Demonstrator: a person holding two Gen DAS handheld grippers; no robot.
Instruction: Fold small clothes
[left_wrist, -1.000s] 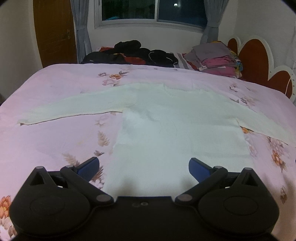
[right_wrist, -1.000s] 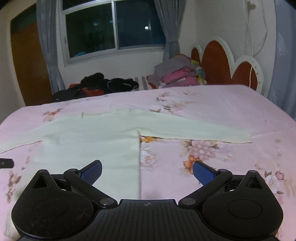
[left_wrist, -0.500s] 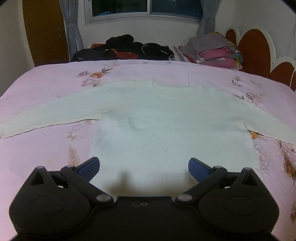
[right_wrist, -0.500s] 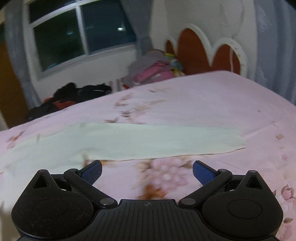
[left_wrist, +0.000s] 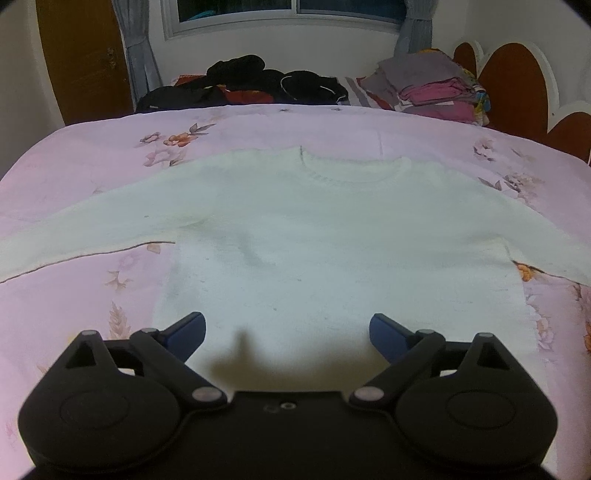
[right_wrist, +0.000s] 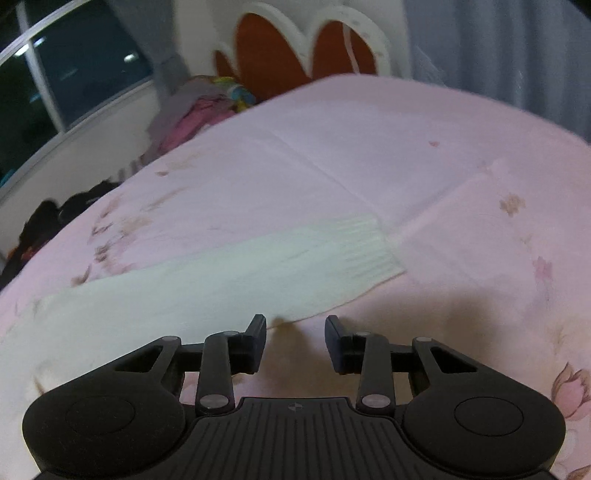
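Note:
A white long-sleeved sweater lies flat on the pink floral bedsheet, collar away from me, sleeves spread to both sides. My left gripper is wide open and empty above the sweater's hem. In the right wrist view the sweater's right sleeve runs across the sheet and ends in a ribbed cuff. My right gripper hangs just in front of the sleeve's near edge, jaws partly closed with a gap between them, holding nothing.
A heap of dark clothes and a stack of folded clothes lie at the far side of the bed. A brown and white headboard stands at the right. A wooden door is at the far left.
My right gripper swung right along the sleeve toward the cuff, dropped closer to the sheet, and its jaws narrowed. My left gripper moved forward over the sweater's body.

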